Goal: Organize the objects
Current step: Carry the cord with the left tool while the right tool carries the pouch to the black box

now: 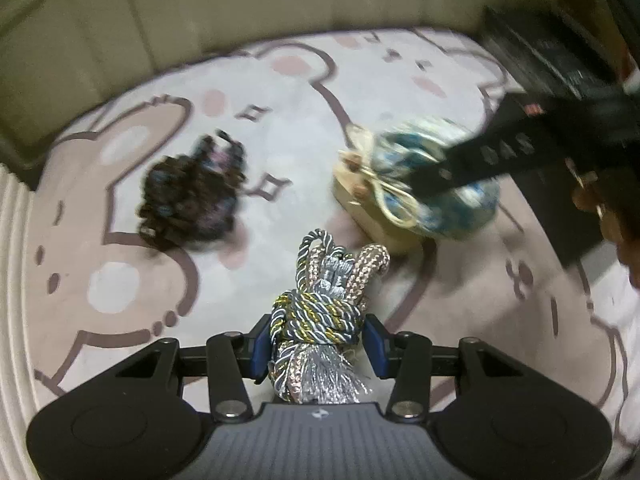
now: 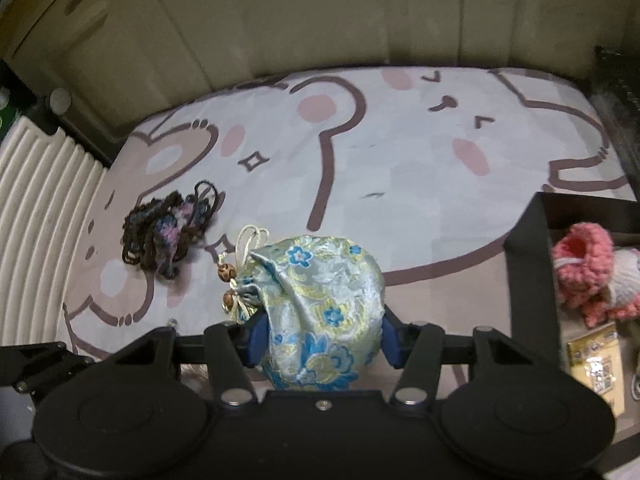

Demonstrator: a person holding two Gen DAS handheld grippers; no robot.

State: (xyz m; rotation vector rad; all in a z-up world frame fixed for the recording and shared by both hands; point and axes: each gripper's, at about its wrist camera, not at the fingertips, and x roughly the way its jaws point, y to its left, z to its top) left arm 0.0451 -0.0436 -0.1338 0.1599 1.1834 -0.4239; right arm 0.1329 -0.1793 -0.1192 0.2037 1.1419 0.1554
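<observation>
- The left tongs (image 1: 318, 350) are pinched on a knotted bundle of twisted cord (image 1: 320, 312), grey-blue, gold and pinkish, whose loops stick out ahead of the blue pads and whose silvery tassel hangs back toward the camera.
- The right tongs (image 2: 322, 340) are pinched on a brocade drawstring pouch (image 2: 320, 312), pale blue with blue and yellow flowers; its cream cord and wooden beads (image 2: 226, 272) hang at its left side.
- In the left wrist view the same pouch (image 1: 404, 152) is seen gripped by the other tool, blurred.
- A dark crocheted piece (image 2: 168, 232) with pink and blue patches lies on the cartoon-printed mat (image 2: 400, 168), apart from both tongs.
- At the right edge a black-framed box (image 2: 524, 264) is seen, holding a pink knitted item (image 2: 584, 260) and a yellow packet (image 2: 596, 360).
- A ribbed white surface (image 2: 44, 200) borders the mat on the left.
</observation>
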